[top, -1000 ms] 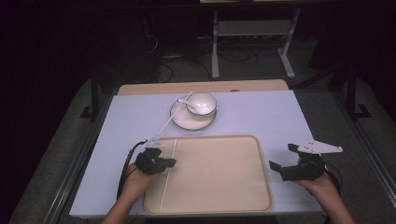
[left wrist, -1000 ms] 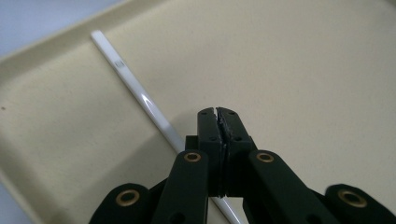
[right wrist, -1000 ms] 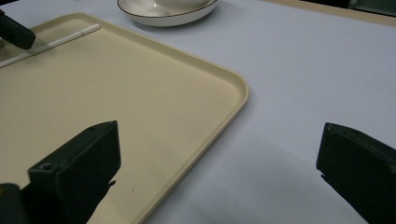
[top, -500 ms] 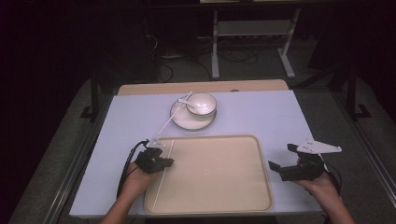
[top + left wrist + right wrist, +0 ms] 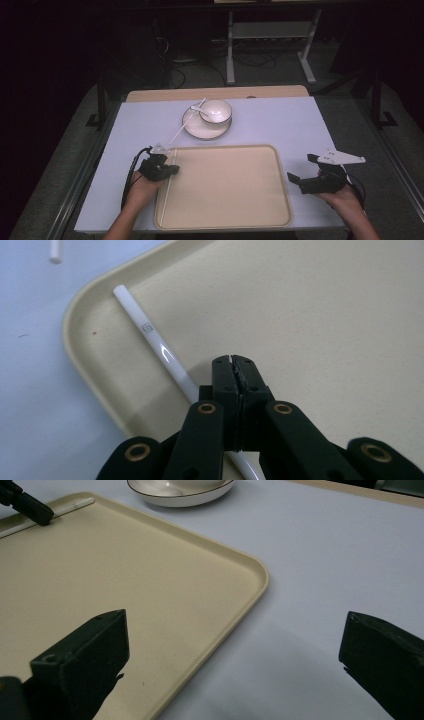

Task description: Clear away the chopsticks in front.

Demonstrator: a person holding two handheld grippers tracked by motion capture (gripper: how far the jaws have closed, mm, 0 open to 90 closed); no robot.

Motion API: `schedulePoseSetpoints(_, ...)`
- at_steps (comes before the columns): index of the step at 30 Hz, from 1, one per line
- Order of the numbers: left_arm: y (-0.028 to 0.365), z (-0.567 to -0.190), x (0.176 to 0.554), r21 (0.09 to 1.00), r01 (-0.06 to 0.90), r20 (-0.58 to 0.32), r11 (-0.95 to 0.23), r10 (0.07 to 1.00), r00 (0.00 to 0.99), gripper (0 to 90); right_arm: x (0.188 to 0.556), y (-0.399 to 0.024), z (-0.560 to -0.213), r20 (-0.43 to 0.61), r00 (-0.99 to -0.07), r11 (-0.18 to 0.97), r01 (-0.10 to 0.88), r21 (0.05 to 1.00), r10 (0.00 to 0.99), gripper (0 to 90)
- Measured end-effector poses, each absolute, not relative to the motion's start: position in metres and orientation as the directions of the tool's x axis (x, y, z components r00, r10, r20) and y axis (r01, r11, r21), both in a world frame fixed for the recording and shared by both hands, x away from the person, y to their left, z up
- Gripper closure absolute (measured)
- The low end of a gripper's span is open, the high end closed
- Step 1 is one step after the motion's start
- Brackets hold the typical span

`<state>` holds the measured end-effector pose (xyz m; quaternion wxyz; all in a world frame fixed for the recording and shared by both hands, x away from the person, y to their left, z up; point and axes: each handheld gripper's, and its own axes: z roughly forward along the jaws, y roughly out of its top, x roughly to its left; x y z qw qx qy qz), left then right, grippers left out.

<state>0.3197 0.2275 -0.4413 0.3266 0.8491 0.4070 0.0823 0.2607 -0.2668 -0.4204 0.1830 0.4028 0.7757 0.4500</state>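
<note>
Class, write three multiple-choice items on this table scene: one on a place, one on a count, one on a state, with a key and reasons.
1. Where does the bowl stand?
A. on the plate
B. on the tray
C. on the floor

2. How many chopsticks lie inside the tray?
A. none
B. one
C. three

3. How do the right hand-held gripper's jaws stand?
A. shut on a spoon
B. shut on nothing
C. wide open

Key:
1 A, the high view shows the bowl on the plate, beyond the tray.
2 B, one white chopstick lies along the tray's left edge, by the shut left hand-held gripper; another lies outside the tray, on the table.
3 C, the right gripper view shows a broad gap between them.
</note>
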Motion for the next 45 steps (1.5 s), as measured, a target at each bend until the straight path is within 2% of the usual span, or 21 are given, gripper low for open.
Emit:
schedulePoseSetpoints(16,0.231,-0.442,0.323,0.629,0.64,-0.137,-0.442,0.747,0.651,86.7,0.261,-0.266,-0.421,0.077,-0.612,0.274,0.459,0.845,0.787,0.0)
schedulePoseSetpoints(20,0.231,-0.439,0.323,0.64,0.639,-0.153,-0.426,0.745,0.65,83.9,0.261,-0.266,-0.421,0.077,-0.613,0.275,0.459,0.845,0.787,0.0)
schedulePoseSetpoints(27,0.229,-0.432,0.323,0.66,0.624,-0.166,-0.419,0.728,0.665,71.0,0.261,-0.266,-0.421,0.075,-0.612,0.275,0.458,0.845,0.787,0.0)
schedulePoseSetpoints(39,0.229,-0.413,0.333,0.674,0.593,-0.144,-0.44,0.71,0.69,43.1,0.261,-0.266,-0.42,0.076,-0.608,0.274,0.46,0.845,0.79,0.0)
schedulePoseSetpoints(45,0.229,-0.406,0.342,0.678,0.588,-0.141,-0.442,0.706,0.694,36.8,0.26,-0.266,-0.42,0.075,-0.606,0.272,0.46,0.845,0.792,0.0)
